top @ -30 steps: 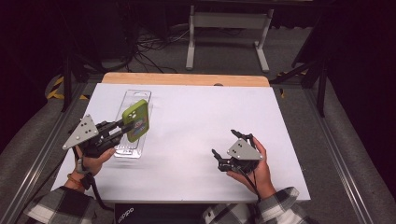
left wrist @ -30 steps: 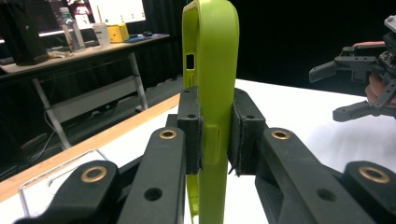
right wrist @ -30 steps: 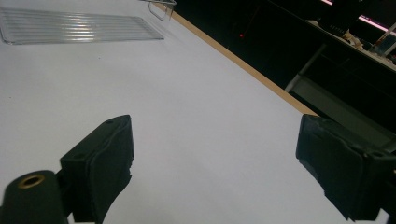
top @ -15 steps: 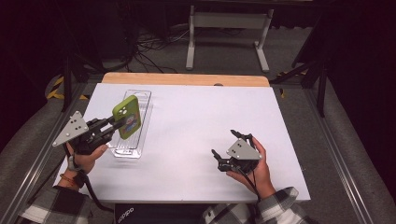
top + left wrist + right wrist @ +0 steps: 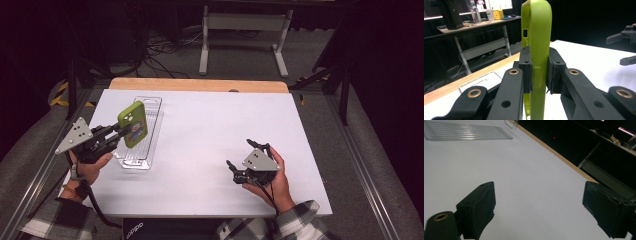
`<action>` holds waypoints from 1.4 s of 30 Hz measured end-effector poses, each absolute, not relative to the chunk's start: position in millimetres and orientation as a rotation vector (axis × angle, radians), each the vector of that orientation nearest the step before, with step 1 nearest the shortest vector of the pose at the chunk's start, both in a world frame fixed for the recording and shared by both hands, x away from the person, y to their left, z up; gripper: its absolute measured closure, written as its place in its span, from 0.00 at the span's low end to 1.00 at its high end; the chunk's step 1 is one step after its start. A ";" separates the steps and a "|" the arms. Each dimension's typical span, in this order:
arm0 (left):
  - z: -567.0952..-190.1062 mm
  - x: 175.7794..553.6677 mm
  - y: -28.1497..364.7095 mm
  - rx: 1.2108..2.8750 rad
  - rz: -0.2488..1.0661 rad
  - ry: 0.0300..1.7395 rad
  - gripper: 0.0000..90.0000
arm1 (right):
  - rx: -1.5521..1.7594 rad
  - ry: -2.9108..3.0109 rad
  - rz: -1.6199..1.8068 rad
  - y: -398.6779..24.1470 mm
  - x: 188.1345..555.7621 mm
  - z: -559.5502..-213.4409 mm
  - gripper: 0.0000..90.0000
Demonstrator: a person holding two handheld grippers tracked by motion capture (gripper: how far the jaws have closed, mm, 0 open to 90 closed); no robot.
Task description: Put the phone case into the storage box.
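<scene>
Green phone case [image 5: 133,124] clamped edge-on between the pads of the left gripper [image 5: 121,134], held up above the clear tray [image 5: 151,107] on the white table [image 5: 210,130]. Right gripper [image 5: 245,157] rests well apart to the right, jaws spread wide, nothing between them.

lab, dark curtains, floor cables [image 5: 150,50]

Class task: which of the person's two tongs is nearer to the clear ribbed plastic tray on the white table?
Left. The left tongs, clamped on a lime-green phone case, hang over the clear ribbed plastic tray. The right tongs stand open, well off to the tray's right.
</scene>
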State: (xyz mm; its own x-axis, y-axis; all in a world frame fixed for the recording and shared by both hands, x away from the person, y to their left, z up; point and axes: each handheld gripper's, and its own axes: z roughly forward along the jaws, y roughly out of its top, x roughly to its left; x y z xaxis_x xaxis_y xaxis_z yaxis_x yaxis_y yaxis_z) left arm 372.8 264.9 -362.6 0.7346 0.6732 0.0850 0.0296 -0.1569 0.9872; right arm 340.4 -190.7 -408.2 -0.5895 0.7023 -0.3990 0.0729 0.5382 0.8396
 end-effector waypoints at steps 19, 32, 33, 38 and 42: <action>-366.9 403.5 264.0 1.674 0.589 0.566 0.86 | 0.633 2.026 1.042 -192.4 342.7 -409.5 0.14; -376.0 445.7 261.0 1.740 0.539 0.584 0.86 | 0.643 2.045 1.032 -190.2 345.9 -413.5 0.14; -377.0 449.0 260.5 1.745 0.535 0.586 0.86 | 0.640 2.047 1.029 -189.8 346.3 -414.2 0.14; -383.2 463.5 258.9 1.772 0.536 0.614 0.86 | 0.644 2.055 1.024 -188.7 347.2 -416.0 0.14; -389.4 472.5 257.7 1.796 0.520 0.621 0.86 | 0.640 2.064 1.020 -187.8 348.0 -417.8 0.14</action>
State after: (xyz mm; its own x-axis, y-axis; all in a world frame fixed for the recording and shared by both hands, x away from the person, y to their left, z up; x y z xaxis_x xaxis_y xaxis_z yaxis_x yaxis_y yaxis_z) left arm 472.5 257.7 -389.4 0.7651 0.6424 0.0438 0.1557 -0.2506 0.9555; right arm 348.0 -187.8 -417.8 -0.6064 0.6919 -0.3919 0.1091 0.5606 0.8209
